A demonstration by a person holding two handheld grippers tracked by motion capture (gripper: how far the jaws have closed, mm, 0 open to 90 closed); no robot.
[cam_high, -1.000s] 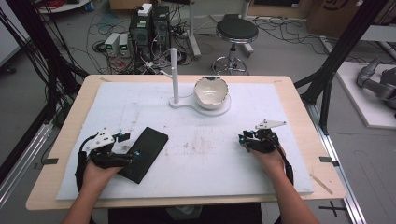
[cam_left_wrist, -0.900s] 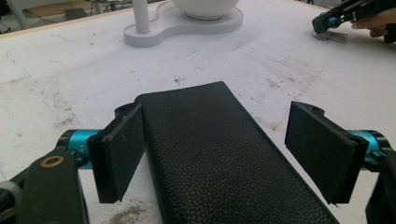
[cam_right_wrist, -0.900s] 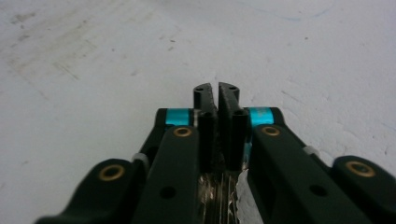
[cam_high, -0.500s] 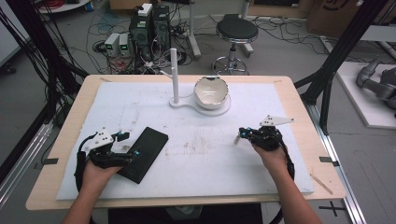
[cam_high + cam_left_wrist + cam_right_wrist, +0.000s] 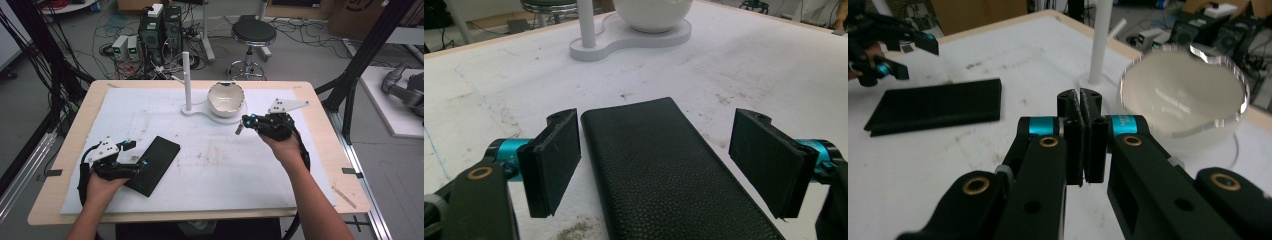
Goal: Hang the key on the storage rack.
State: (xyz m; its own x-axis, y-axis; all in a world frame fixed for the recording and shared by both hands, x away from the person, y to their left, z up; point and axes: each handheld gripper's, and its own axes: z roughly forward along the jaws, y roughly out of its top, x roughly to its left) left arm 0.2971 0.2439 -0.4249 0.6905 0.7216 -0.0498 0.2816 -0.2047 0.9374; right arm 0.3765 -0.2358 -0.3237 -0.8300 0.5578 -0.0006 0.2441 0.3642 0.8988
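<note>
At the near left of the table (image 5: 320, 150) the left gripper (image 5: 131, 156) sits over the near end of the case (image 5: 152, 165) — a flat black rectangle with a pebbled, leather-like skin, lying flat on the white mat. In the left gripper view its jaws stand wide apart, one to each long side of the case (image 5: 664, 170), the left pad just beside the edge and the right pad well clear.

The case looks light and fairly stiff, perhaps with a little give in the cover; the grain should offer the pads decent grip. It does not seem fragile. Because it lies flush on the mat, the likely hold is across its narrow width near the end, pads on the two long edges, or a tilt to lift one edge first.

Farther in, at the middle far side, stands a white post (image 5: 186, 80) on a base shared with a bowl (image 5: 226, 97). To the right, the right gripper (image 5: 240, 127) has its jaws pressed together on nothing, tip near the bowl (image 5: 1183, 100).

Against the earlier frames, the left gripper and case lie the same; the right gripper has moved from the near right toward the far middle — up to the bowl.
</note>
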